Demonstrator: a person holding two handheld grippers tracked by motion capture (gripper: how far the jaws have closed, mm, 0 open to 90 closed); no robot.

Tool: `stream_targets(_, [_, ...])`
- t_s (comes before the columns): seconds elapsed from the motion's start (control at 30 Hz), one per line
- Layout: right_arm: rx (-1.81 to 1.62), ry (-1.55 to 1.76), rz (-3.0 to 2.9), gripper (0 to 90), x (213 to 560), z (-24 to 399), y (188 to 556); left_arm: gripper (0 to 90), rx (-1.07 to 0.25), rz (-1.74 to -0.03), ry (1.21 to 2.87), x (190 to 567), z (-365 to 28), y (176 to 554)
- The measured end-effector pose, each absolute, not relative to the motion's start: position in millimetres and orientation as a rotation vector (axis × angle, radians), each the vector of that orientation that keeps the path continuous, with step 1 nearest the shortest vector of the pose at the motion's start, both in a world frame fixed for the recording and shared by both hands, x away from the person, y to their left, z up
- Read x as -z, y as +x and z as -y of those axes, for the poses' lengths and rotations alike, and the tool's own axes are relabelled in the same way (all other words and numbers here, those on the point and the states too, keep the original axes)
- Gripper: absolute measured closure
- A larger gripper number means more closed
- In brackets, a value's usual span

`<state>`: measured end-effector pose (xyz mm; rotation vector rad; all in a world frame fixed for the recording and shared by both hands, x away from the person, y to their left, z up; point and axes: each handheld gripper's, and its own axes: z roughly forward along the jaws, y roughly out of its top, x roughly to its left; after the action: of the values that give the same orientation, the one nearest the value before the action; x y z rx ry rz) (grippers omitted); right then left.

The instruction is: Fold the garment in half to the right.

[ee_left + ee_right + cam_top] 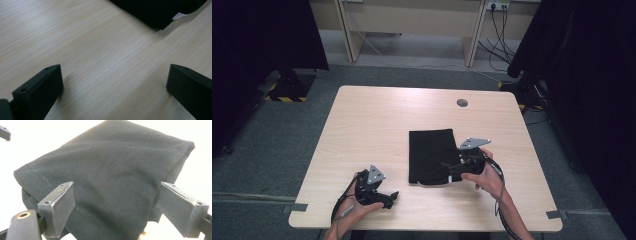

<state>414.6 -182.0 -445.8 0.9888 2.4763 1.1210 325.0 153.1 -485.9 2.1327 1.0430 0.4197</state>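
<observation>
A folded black cloth (431, 155) lies flat on the light wooden table (377, 120), right of centre, with a white tag at its near edge (178, 16). My right gripper (447, 168) hovers over the cloth's near right corner, jaws wide open on either side of the fabric (117, 177) and nothing clamped between them. My left gripper (393, 197) rests low near the table's front edge, left of the cloth, open over bare wood (112, 72). The cloth's corner (155, 12) sits ahead of it, apart from its jaws.
A round grey cable grommet (462, 103) is set into the table near the far edge. Dark curtains hang at both sides, and a wooden desk frame (412, 30) stands beyond on grey carpet. Cables trail on the floor at the far right.
</observation>
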Motion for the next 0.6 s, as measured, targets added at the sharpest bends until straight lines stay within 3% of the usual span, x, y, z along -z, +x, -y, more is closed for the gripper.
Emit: stream_targets(0.6, [-1.113, 1.023, -2.455, 15.7, 449, 202, 400, 0.0, -0.42, -1.047, 2.132, 486, -153, 325])
